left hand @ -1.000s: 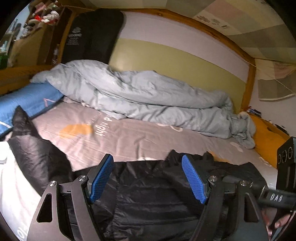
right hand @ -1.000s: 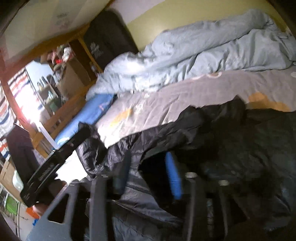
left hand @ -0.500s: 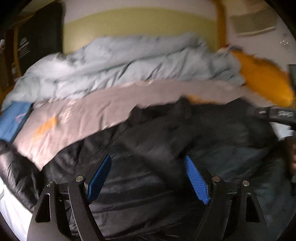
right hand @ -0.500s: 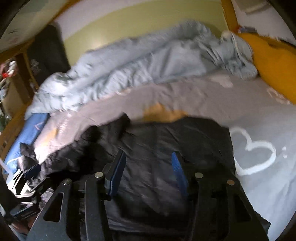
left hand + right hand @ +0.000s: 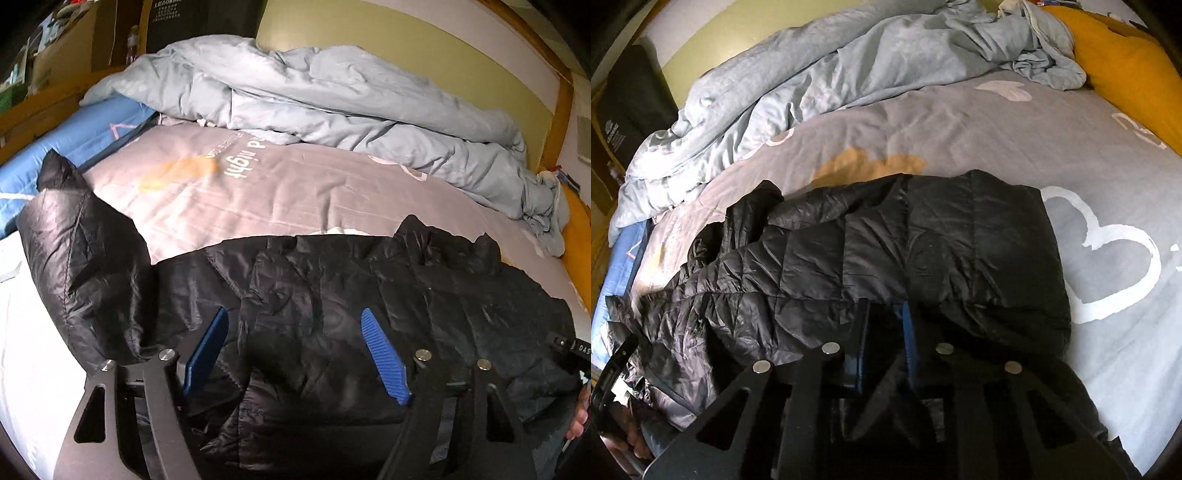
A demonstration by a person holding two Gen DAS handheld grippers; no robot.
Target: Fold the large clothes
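A black quilted puffer jacket (image 5: 332, 295) lies spread across the near side of a bed, on a grey sheet (image 5: 280, 192) printed with white hearts and orange patches. In the left wrist view one sleeve (image 5: 85, 266) stands puffed up at the jacket's left end. The left gripper (image 5: 295, 350) hovers over the jacket's middle with its blue fingers (image 5: 384, 358) spread wide and released, nothing caught between them. The right gripper (image 5: 884, 339) has just been closing: its fingers (image 5: 908, 332) are now drawn close together at the jacket's near edge, with a fold of black fabric bunched over and between them, so they appear to be grasping the jacket, though the pads are partly hidden by the cloth. Behind the jacket a crumpled pale-blue duvet (image 5: 820, 77) runs along the far side of the bed, against a green headboard wall (image 5: 406, 51). A mustard-yellow pillow (image 5: 1123, 62) sits at the right end and a blue pillow (image 5: 74, 144) at the left end.
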